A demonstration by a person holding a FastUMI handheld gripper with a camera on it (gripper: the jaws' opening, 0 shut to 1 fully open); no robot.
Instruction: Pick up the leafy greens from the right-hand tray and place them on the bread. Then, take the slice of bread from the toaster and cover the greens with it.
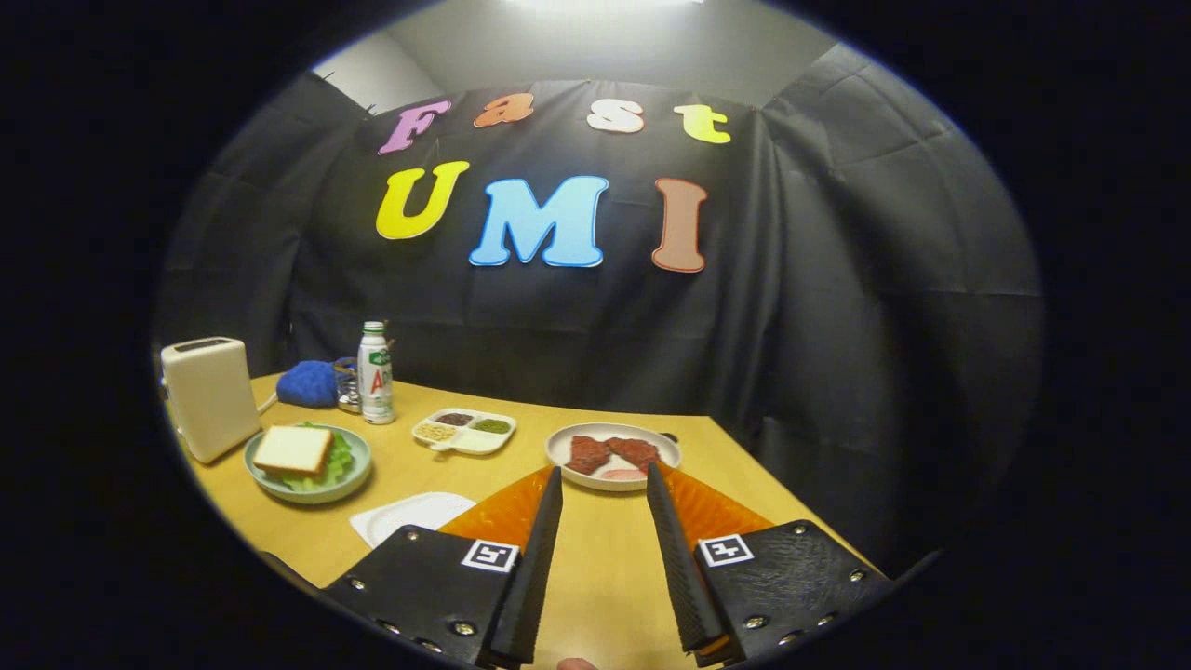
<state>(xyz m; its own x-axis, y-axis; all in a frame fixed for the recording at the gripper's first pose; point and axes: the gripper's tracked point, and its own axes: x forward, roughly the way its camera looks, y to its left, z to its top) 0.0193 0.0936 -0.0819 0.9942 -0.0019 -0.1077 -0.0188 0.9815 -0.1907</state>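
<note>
A slice of bread [292, 449] lies on top of leafy greens [337, 460] on a pale green plate [358, 482], well to the left of my fingers. Beside that plate stands a cream toaster [208, 397], its slot dark on top. My gripper [603, 479] hovers over the wooden table [605, 568], open, with nothing between its fingers. Just beyond the fingertips sits a white oval tray [562, 444] holding reddish meat pieces [610, 453].
A white bottle [375, 373], a blue cloth [308, 383] and a small metal object stand behind the plate. A divided white dish [464, 431] with several fillings sits mid-table. A flat white tray [409, 515] lies left of my fingers. The table's right edge drops off near the black cloth.
</note>
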